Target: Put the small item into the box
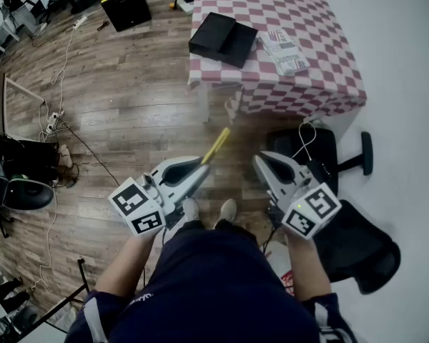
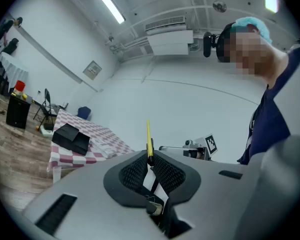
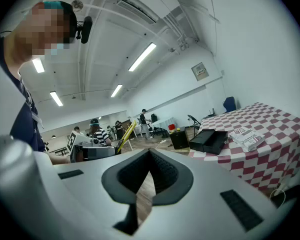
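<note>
The small item, a thin yellow stick [image 1: 216,146], is clamped between the jaws of the left tongs [image 1: 202,166], with its free end jutting out past the jaw tips. It is held above the wooden floor [image 1: 129,106], well apart from the black box [image 1: 222,38], which is seen on the checked bench [image 1: 322,56] with a printed packet [image 1: 284,51] just beside it. The right tongs [image 1: 261,159] are held closed with nothing between them. A black office chair [image 1: 357,241] is seen at the person's right.
</note>
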